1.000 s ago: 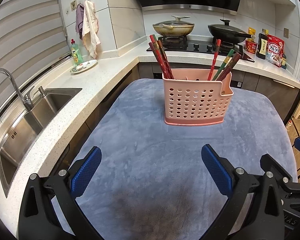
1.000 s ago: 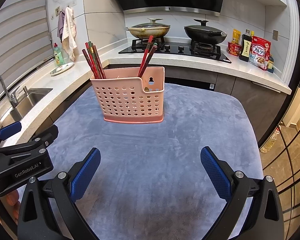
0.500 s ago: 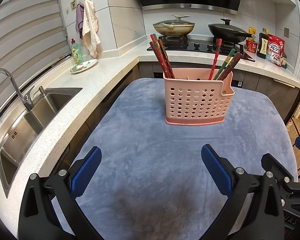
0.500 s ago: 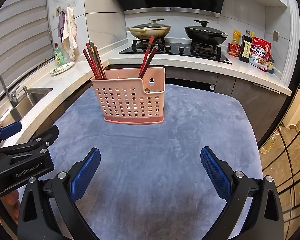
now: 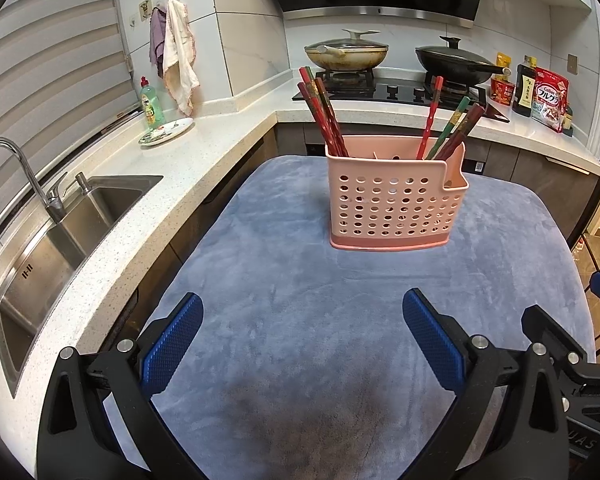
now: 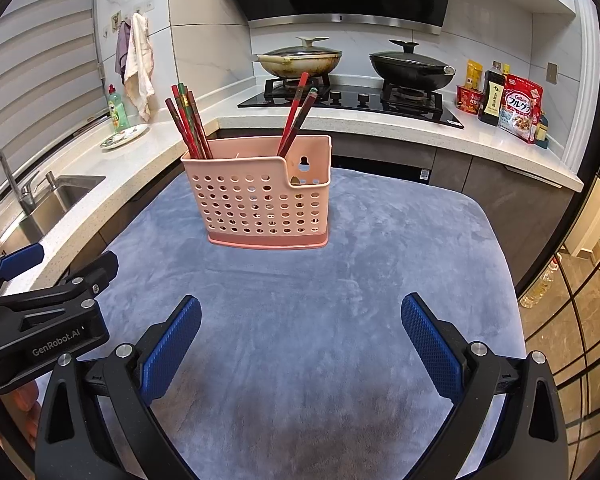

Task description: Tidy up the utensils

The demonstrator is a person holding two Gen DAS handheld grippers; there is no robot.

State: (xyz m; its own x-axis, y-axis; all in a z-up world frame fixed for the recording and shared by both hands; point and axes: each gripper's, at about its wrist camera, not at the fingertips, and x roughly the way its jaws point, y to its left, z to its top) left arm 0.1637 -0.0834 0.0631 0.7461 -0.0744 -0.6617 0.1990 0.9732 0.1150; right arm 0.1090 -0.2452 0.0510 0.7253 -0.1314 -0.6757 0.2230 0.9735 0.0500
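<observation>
With your left gripper (image 5: 302,338) and right gripper (image 6: 300,338) both wide and empty, a careless reach could topple the perforated pink plastic caddy (image 5: 396,200) of chopsticks (image 5: 324,116).

Bright, even indoor light, sharp focus throughout. Strong fisheye bending with black corners. A dark soft shadow lies on the grey-blue plush cloth (image 5: 300,412) between the near fingers.

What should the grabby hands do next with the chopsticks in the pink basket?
Probably nothing more than pulling back. All the chopsticks already stand in the pink basket, none lie on the blue cloth, and both the left gripper and right gripper are open and empty.
</observation>
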